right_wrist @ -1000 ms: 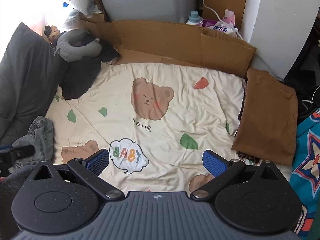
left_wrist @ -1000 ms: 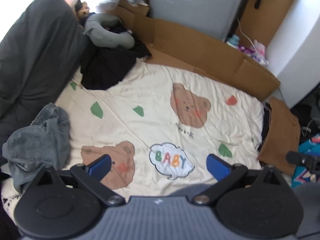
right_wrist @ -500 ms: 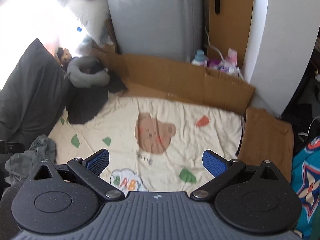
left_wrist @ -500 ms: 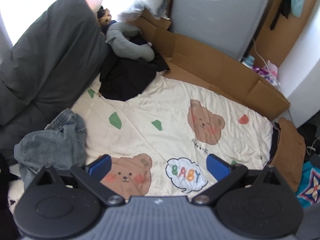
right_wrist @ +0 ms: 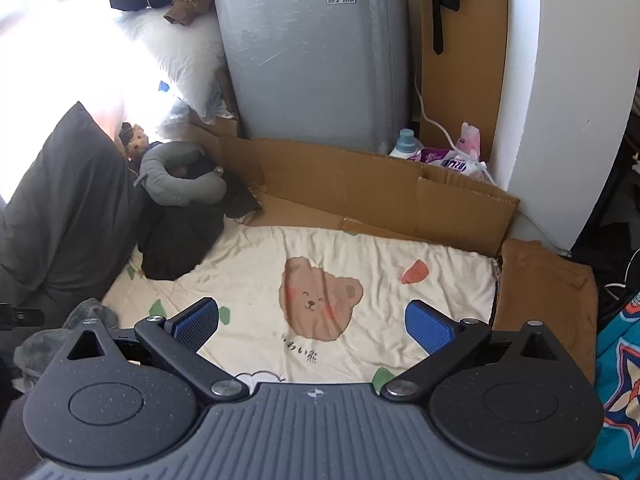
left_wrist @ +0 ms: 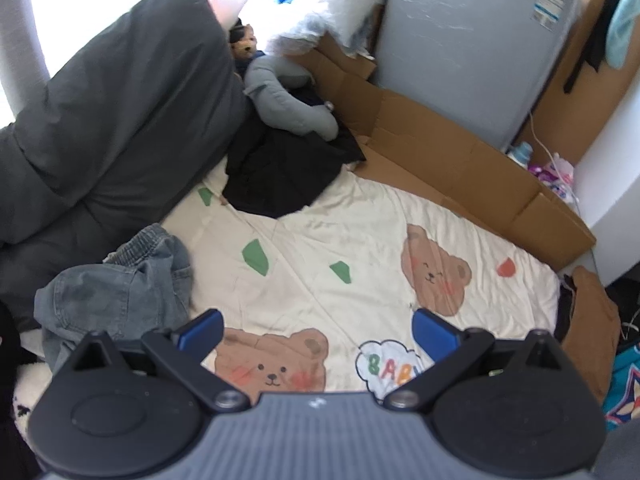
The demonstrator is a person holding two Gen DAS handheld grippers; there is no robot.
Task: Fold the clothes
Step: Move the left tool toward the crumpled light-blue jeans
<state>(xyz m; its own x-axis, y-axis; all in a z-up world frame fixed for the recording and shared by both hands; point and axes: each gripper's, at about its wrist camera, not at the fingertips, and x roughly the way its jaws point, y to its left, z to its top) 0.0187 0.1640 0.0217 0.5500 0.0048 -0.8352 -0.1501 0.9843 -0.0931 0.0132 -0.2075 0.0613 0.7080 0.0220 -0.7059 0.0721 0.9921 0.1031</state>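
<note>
A crumpled grey denim garment lies on the left edge of a cream bear-print sheet, just left of my left gripper, which is open and empty above the sheet. A black garment is heaped at the sheet's far left corner. A folded brown garment lies off the sheet's right side. My right gripper hangs open and empty over the sheet. In the right wrist view the denim shows only partly, behind the left finger.
A dark grey pillow and a grey neck cushion line the left side. Flattened cardboard borders the far edge before a grey appliance. A detergent bottle and a white wall stand at the right.
Both grippers have pulled up and back from the sheet, tilting toward the far wall. The left view has swung left, bringing the denim and black garment closer to centre. Both stay open.
</note>
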